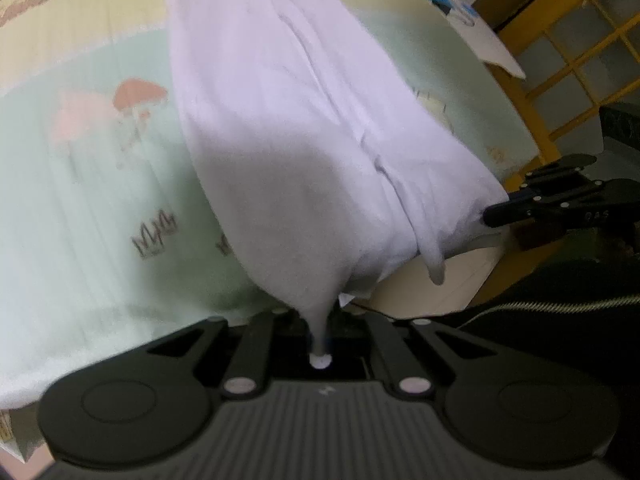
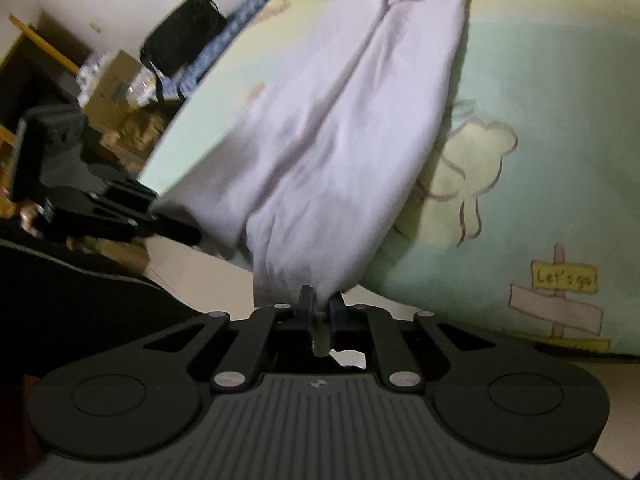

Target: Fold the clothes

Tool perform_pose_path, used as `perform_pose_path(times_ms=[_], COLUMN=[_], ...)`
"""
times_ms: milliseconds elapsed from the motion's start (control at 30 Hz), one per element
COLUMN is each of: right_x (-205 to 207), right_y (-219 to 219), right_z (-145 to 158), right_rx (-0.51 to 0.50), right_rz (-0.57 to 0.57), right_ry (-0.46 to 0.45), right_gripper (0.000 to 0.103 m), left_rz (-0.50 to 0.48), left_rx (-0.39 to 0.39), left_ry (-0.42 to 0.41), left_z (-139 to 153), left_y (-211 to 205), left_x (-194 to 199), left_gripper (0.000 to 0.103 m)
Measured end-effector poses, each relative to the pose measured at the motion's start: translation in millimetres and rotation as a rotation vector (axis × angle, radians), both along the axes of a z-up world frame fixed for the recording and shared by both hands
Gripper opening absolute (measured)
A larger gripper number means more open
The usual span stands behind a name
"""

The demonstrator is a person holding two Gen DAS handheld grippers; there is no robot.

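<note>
A long white garment [image 1: 288,128] lies lengthwise on the bed, folded along its middle, its near end lifted off the mattress edge. My left gripper [image 1: 320,336] is shut on one near corner of it; a tuft of cloth pokes out behind the jaws. My right gripper [image 2: 322,304] is shut on the other near corner of the white garment [image 2: 340,140]. Each gripper shows in the other's view: the right gripper [image 1: 496,214] at the garment's right edge, the left gripper [image 2: 188,234] at its left edge. The cloth sags between the two grips.
The bed sheet [image 1: 80,184] is pale green and yellow with cartoon prints. A yellow-framed lattice [image 1: 568,64] stands right of the bed. A black bag [image 2: 180,40], blue cloth and cardboard boxes [image 2: 116,84] sit at the far side. A dark zipped sleeve [image 1: 552,320] is close by.
</note>
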State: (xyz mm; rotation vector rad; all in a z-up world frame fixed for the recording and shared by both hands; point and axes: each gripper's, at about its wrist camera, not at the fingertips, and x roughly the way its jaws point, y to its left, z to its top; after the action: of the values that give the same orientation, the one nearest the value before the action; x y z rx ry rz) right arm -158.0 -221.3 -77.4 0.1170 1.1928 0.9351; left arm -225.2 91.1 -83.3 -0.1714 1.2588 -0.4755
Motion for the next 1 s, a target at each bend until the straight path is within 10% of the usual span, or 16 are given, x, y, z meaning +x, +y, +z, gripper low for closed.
perform_pose_path(times_ms=[433,1000], right_x=[20.5,90.9], right_y=[0.1,33.3], right_z=[21.6,35.0], right_rx=[0.023,0.035], right_rz=[-0.058,-0.275], right_ry=[-0.064,-0.204], right_gripper=[0.008,0.008], left_rz=[0.035,0.064], left_rx=[0.07,0.087], left_ry=[-0.106,-0.163], left_z=[23.3,37.4], left_y=[33.9,53.2], left_x=[7.9,112.1], left_gripper=[0.0,0.0])
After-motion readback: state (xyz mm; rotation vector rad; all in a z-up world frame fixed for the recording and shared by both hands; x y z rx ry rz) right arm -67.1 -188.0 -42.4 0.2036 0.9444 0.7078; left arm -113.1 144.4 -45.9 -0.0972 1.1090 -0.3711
